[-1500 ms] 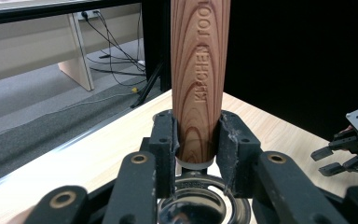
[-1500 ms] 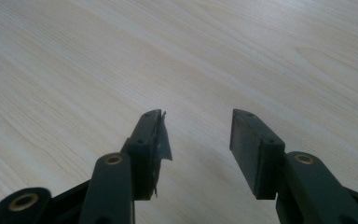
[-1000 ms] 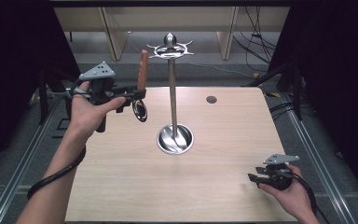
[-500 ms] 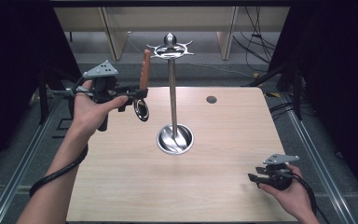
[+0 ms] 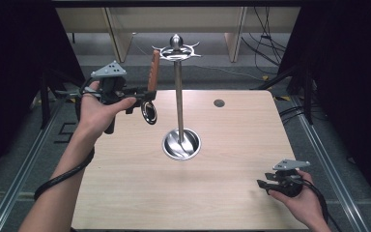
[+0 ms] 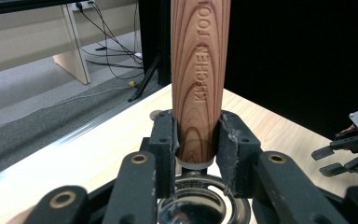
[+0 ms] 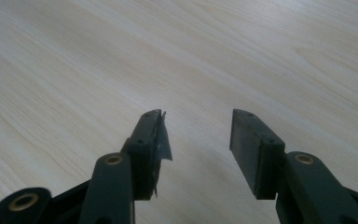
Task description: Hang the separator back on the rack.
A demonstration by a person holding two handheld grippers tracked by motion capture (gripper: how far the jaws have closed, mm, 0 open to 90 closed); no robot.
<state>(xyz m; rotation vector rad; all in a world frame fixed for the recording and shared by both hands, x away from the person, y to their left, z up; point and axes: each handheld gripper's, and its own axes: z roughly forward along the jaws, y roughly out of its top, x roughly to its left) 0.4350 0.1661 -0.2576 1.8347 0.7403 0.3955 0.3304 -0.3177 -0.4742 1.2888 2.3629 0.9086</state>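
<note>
A kitchen utensil with a reddish wooden handle (image 5: pixel 153 71) (image 6: pixel 199 79) and a round metal head (image 5: pixel 149 114) is held upright, handle up. My left gripper (image 5: pixel 147 94) (image 6: pixel 196 140) is shut on the lower end of that handle, raised over the table's far left. A metal utensil stand (image 5: pixel 178 96) with a round base (image 5: pixel 181 144) and hooks at its top (image 5: pixel 176 50) rises from the table's middle, just right of the utensil. My right gripper (image 5: pixel 264 184) (image 7: pixel 196 140) rests low at the near right, open, with bare wood between its jaws.
The light wooden table (image 5: pixel 232 193) has a small round hole (image 5: pixel 219 103) at the far right. Dark curtains flank both sides. Beyond the far edge lie grey floor, cables and table legs (image 5: pixel 116 34).
The left gripper with the utensil has drifted slightly toward the stand. The right gripper has stayed in place.
</note>
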